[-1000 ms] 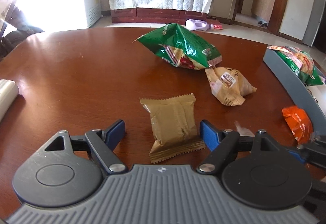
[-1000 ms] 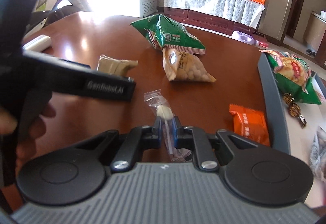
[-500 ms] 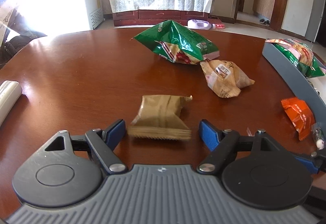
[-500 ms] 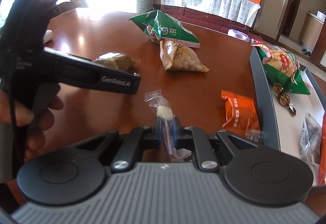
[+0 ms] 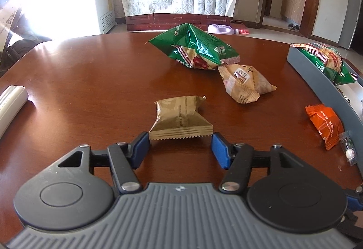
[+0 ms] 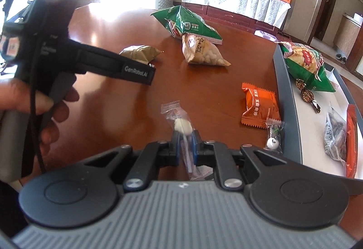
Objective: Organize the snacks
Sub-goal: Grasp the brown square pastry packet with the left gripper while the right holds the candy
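snacks lie scattered on the table [image 5: 90, 81]; your left gripper [image 5: 180, 148] is closing, its blue pads flanking the brown packet [image 5: 181, 118] at its crimped edge, while your right gripper [image 6: 184, 144] pinches a clear candy wrapper [image 6: 179, 120] beside the tray [image 6: 287, 99].

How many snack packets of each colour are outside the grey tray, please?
Green bag: 1
Tan bag: 1
Brown packet: 1
Orange packet: 1
Clear: 2, a loose clear packet beside the tray and a held clear packet in the right gripper
Total: 6
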{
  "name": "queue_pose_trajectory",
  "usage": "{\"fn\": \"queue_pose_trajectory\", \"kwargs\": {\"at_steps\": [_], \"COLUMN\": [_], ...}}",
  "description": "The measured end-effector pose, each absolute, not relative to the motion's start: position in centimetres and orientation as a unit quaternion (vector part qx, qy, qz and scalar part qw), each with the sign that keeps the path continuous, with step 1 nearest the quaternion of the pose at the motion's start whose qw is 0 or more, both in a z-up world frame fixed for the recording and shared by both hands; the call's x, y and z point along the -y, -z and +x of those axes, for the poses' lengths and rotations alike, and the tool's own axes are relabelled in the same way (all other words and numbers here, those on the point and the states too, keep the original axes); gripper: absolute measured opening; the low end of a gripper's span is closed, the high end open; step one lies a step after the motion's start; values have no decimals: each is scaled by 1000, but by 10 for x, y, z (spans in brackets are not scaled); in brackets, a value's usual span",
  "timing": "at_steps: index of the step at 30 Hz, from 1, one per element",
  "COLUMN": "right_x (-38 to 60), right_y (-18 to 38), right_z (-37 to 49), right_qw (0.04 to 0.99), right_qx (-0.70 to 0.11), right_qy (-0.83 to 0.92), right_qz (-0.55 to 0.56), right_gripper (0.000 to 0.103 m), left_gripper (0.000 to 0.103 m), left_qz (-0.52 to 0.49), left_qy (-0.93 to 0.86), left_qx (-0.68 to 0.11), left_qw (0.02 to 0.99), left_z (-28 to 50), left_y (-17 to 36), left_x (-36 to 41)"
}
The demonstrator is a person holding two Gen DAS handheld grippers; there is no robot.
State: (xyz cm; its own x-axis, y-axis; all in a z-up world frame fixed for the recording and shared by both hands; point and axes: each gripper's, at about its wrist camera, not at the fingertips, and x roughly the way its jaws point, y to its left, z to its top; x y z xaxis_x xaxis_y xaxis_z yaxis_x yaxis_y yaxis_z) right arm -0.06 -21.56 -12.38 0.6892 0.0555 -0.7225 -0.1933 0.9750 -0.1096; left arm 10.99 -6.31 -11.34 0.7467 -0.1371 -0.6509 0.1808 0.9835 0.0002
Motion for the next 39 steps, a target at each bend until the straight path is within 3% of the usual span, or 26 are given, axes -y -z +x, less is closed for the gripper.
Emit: {"fn": "queue_pose_trajectory", "kwargs": {"at_steps": [5, 8, 9, 14, 16, 18, 23, 28, 37, 38, 39], "right_x": [219, 220, 220, 218, 218, 219, 225, 229, 235, 235, 234], "right_y": [124, 123, 122, 121, 120, 119, 119, 120, 122, 123, 123], "right_z": [-1, 1, 1, 2, 2, 2, 8, 11, 16, 16, 16], "right_qw": [915, 917, 917, 918, 919, 919, 921, 921, 922, 922, 922], "right_qx": [-388, -386, -386, -383, -381, -380, -380, -381, -380, -380, -381], "right_qy": [-68, -69, -70, -76, -77, -78, -76, -77, -64, -64, -64], "right_qz": [-84, -78, -76, -69, -68, -65, -46, -39, -35, -37, -38], "right_gripper": [13, 13, 13, 13, 12, 12, 12, 12, 12, 12, 12], "left_gripper": [65, 31, 26, 24, 36, 102, 103, 103, 103, 99, 79], "left_qz": [33, 27, 19, 7, -15, -22, 18, 73, 64, 65, 69], "left_qy": [92, 94, 95, 93, 94, 86, 82, 120, 180, 183, 185], "left_qx": [-342, -341, -345, -346, -349, -342, -262, -277, -320, -321, -323], "left_qw": [935, 935, 934, 934, 932, 936, 961, 951, 928, 927, 925], "left_z": [112, 112, 113, 113, 114, 112, 105, 137, 161, 160, 158], "left_y": [114, 112, 111, 110, 109, 105, 98, 102, 116, 117, 118], "left_x": [60, 55, 51, 45, 42, 42, 51, 54, 51, 53, 56]}}
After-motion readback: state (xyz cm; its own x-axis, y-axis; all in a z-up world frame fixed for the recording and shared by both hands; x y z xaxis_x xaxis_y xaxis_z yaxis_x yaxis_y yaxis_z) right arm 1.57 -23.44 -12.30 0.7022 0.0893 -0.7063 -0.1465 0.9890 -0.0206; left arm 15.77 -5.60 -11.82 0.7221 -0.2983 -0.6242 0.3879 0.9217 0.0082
